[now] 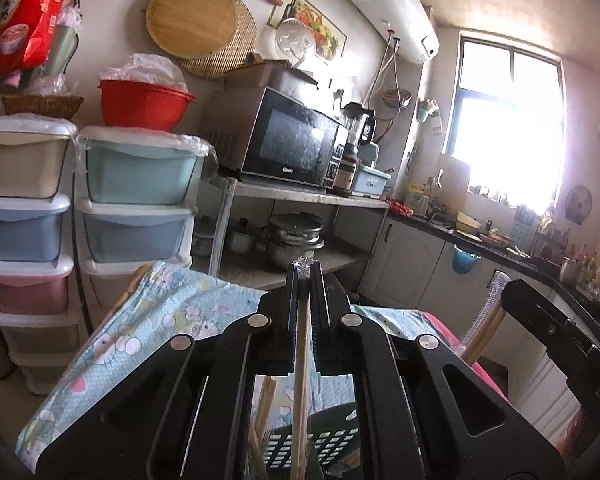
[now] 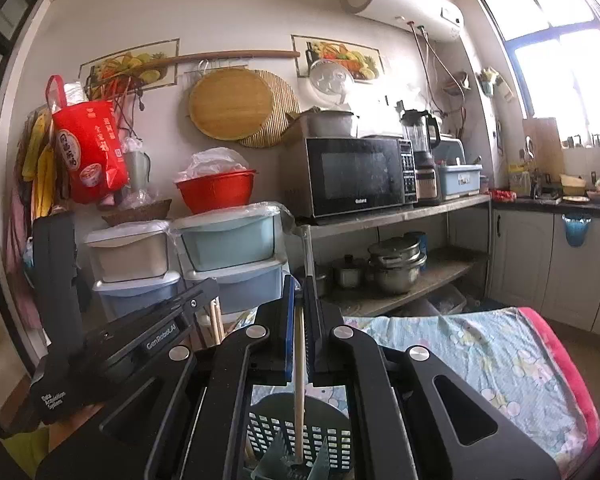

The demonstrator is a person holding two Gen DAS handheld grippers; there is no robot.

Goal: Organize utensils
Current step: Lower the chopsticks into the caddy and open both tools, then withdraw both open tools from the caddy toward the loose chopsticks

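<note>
Wooden chopsticks are clamped in both tongs above a table spread with a pale blue cartoon-print cloth [image 1: 172, 312]. On the far left of the left wrist view stand stacked plastic drawers [image 1: 136, 196] in cream, blue and pink, with a red bowl [image 1: 144, 104] on top. To their right a microwave [image 1: 292, 140] sits on a metal shelf, with steel pots [image 1: 296, 236] on the shelf below. In the middle, the left tongs [image 1: 304, 276] are closed tight on a chopstick in a clear wrapper [image 1: 300, 380], which runs down between the pads toward the dark slotted basket [image 1: 312, 448] under the tongs. Further right, a second wrapped chopstick sticks up beside the other black tool.

In the right wrist view, the left tool's black body shows at the left edge. In the middle, the right tongs [image 2: 299, 292] are likewise closed on a bare chopstick [image 2: 299, 392]. It hangs almost upright, and its lower end is down inside the round basket [image 2: 300, 432], near the divider fins at the bottom. To the right, the cloth runs on to a pink edge [image 2: 568, 364], and white cupboards line the wall under the window.
</note>
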